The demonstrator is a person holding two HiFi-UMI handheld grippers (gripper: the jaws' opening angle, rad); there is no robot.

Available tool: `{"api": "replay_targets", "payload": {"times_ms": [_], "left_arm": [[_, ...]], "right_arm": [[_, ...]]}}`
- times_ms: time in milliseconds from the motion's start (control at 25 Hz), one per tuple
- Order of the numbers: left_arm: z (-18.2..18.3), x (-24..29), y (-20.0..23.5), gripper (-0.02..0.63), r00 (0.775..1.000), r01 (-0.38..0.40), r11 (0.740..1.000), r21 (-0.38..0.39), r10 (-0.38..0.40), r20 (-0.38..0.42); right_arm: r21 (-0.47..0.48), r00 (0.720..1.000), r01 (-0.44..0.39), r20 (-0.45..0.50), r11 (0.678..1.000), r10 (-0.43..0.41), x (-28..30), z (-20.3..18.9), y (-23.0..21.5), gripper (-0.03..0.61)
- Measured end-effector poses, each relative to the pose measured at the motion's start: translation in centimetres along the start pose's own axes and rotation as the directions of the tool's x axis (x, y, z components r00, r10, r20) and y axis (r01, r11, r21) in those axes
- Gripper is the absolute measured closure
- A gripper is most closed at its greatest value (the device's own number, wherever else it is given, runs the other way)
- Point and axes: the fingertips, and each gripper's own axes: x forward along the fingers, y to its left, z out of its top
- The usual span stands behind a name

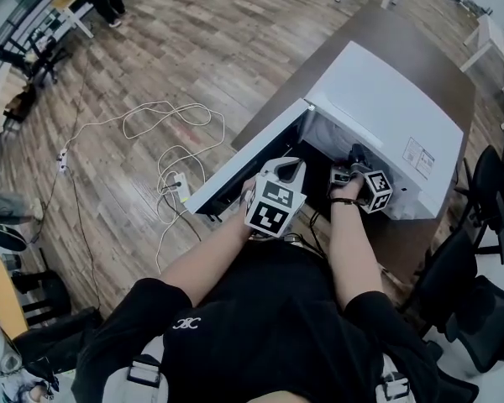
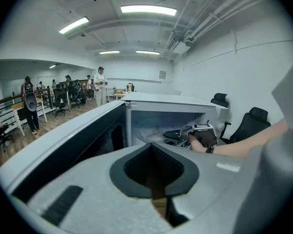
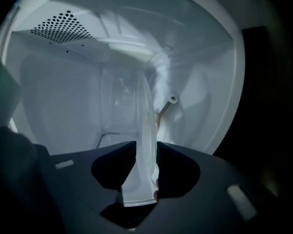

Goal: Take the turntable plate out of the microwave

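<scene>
Pinching turntable plate (image 3: 145, 112) edge-on w/ right tool (image 3: 146, 147), inside microwave (image 3: 58, 91), left tool (image 2: 152, 147) pressed together

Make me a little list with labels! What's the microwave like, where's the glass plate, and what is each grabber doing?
microwave: white, on a dark table
door: swung open
turntable plate: clear glass, inside the microwave
right gripper: reached inside, jaws closed on the plate's rim
left gripper: outside, by the open door, jaws together, holding nothing
floor: wood, with a white cable lying on it
</scene>
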Motion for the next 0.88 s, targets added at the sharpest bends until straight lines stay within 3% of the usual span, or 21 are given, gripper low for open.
{"api": "replay_targets", "payload": {"times_ms": [320, 480, 880], "left_arm": [[0.3, 0.8, 0.2, 0.606, 1.0, -0.011, 1.0, 0.0, 0.011, -0.003], [0.7, 1.0, 0.0, 0.606, 1.0, -0.005, 1.0, 0.012, 0.005, 0.0], [1.0, 0.9, 0.0, 0.606, 1.0, 0.017, 0.999, 0.035, -0.017, -0.002]], "right_arm": [[-0.061, 0.999, 0.005, -0.041, 0.998, -0.008, 2.5, -0.3, 1.0, 0.445], [-0.053, 0.999, 0.018, -0.04, 0.998, -0.02, 2.9, -0.6, 0.7, 0.523], [-0.051, 0.989, -0.144, -0.049, 0.988, 0.142, 2.5, -1.2, 2.3, 0.541]]}}
